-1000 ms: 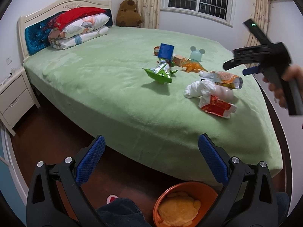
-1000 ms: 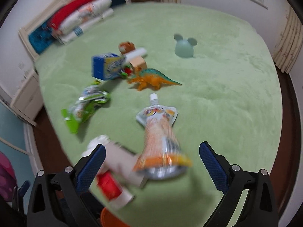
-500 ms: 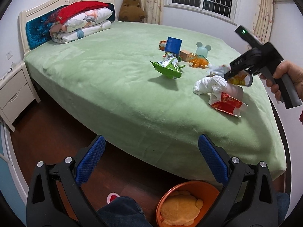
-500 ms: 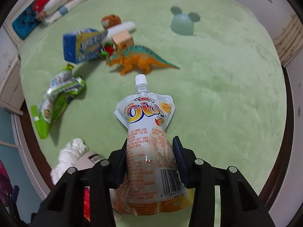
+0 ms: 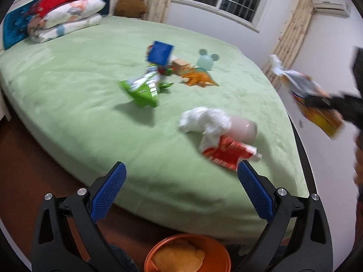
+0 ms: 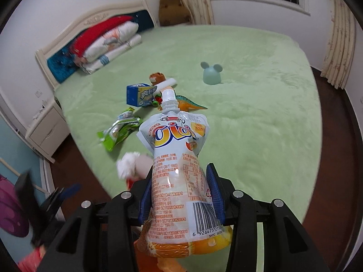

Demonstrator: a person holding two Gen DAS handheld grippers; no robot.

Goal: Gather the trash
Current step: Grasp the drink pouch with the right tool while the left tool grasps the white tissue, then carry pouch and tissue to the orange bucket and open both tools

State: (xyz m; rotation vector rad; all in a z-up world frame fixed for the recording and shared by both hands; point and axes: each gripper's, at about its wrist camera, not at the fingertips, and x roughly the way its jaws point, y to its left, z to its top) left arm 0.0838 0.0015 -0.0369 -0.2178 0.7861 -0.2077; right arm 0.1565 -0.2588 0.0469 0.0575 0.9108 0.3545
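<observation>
An orange-and-white drink pouch [image 6: 177, 140] with a white cap is clear of the bed, and my right gripper [image 6: 180, 174] is shut on its lower half. The left wrist view shows this pouch [image 5: 301, 83] blurred in the air at the right, off the bed's edge. My left gripper [image 5: 180, 170] is open and empty over the near edge of the green bed [image 5: 79, 79]. Ahead of it lie a white tissue wad [image 5: 204, 117], a pale cup [image 5: 244, 127] and a red wrapper [image 5: 229, 151]. A green wrapper [image 5: 143, 90] lies further left.
An orange bin [image 5: 188, 256] holding yellow trash sits on the floor below the left gripper. A blue box [image 5: 161, 53], a toy dinosaur [image 5: 197, 78] and a teal mouse-shaped toy [image 5: 205, 62] stay mid-bed. Pillows [image 5: 68, 20] are stacked at the headboard, beside a nightstand [image 6: 45, 131].
The right gripper came down over the pouch, shut on it and lifted it off the bed. The left gripper swung right and closer to the tissue and red wrapper.
</observation>
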